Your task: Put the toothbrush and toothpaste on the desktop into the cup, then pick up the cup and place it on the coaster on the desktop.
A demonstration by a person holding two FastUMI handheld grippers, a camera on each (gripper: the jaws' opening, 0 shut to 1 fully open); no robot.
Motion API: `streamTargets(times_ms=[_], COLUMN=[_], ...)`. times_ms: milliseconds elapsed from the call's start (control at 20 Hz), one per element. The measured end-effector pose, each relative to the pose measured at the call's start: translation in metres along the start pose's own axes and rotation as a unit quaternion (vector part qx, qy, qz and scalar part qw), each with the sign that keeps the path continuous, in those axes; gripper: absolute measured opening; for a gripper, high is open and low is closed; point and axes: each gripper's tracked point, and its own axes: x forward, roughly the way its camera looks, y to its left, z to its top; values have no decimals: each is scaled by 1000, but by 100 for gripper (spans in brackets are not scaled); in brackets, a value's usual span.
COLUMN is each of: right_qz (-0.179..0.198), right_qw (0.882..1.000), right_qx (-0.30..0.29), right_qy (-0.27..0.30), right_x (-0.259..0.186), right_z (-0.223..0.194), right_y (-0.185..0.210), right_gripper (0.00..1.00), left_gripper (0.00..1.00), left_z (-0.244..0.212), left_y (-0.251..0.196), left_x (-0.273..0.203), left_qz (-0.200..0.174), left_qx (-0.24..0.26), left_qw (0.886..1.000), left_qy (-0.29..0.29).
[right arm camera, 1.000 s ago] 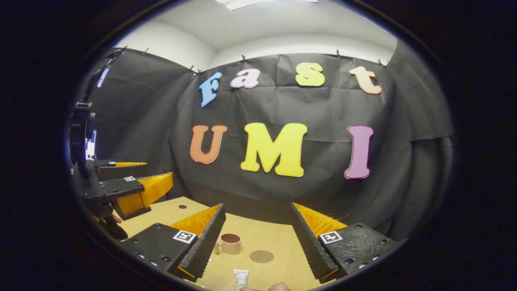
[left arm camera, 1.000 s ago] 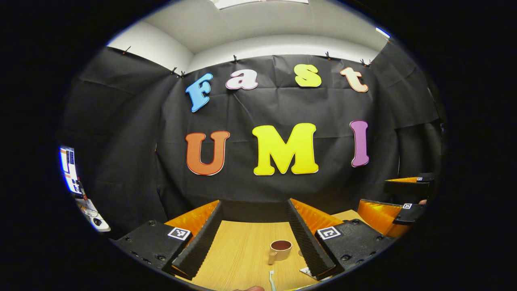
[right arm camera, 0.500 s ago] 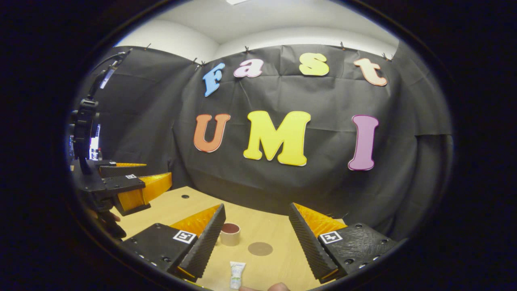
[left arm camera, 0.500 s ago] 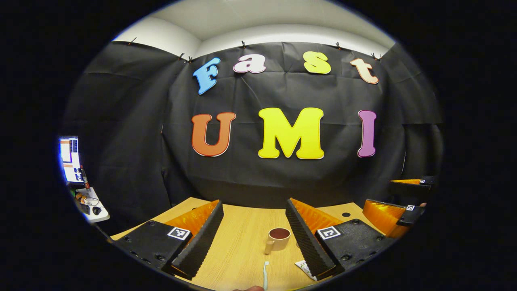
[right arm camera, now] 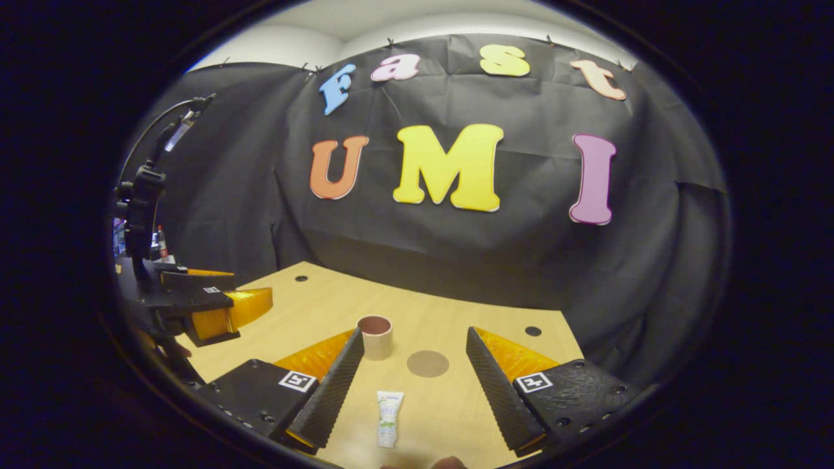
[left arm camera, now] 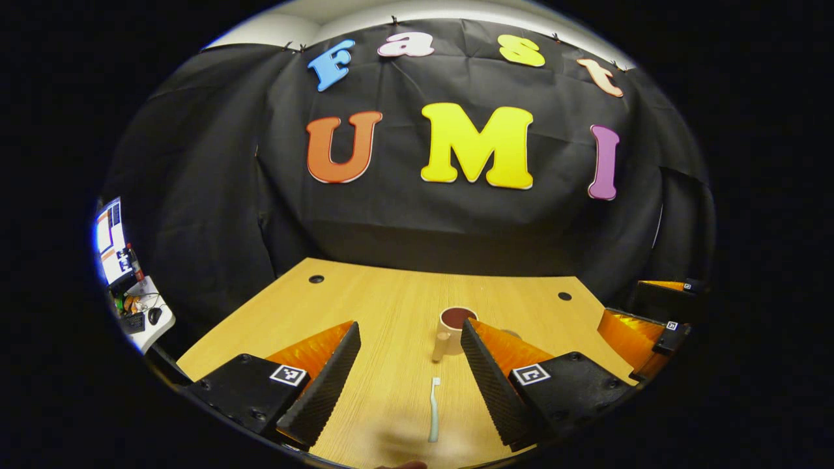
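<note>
A white toothbrush (left arm camera: 433, 410) lies flat on the wooden desktop (left arm camera: 391, 306), between and below the spread fingers of my left gripper (left arm camera: 410, 329), which is open and above it. Beyond stands a beige cup (left arm camera: 454, 322) with a dark inside and a handle. In the right gripper view a white toothpaste tube (right arm camera: 388, 409) lies on the desktop (right arm camera: 456, 319) under my open right gripper (right arm camera: 412, 335). The cup (right arm camera: 376, 337) stands farther off to the left, and a round brown coaster (right arm camera: 428, 363) lies right of it. The left gripper (right arm camera: 215, 306) hangs at the left.
The desktop has small dark cable holes near its far corners (left arm camera: 316, 279) (left arm camera: 564, 296). The black cloth wall closes the far side. A side table with a screen and clutter (left arm camera: 127, 286) stands off the left edge. The right gripper (left arm camera: 651, 319) hangs at the right.
Both views have tilted down, so more of the desktop shows. The toothbrush and the toothpaste tube now sit farther up between the fingers. Both grippers stay open.
</note>
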Motion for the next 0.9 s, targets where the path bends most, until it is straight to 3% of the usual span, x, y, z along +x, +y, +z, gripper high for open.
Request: streamTargets(times_ms=[250,450,800,900], right_qz=[-10,-6,9,18], right_qw=[997,990,968,959], right_qx=[23,22,29,23], right_qy=[68,139,249,281], right_x=[24,45,74,78], right_z=[-40,-80,-144,-162], right_y=[1,4,6,10], right_gripper=[96,96,89,81], left_gripper=[99,99,100,99], left_z=[-57,-93,-148,-161], left_y=[-9,-24,-31,-32], left_x=[23,38,61,66], left_qz=[-42,-77,-81,-76], left_qx=[-4,-10,8,9], left_qw=[993,978,951,944], left_qy=[111,192,297,321])
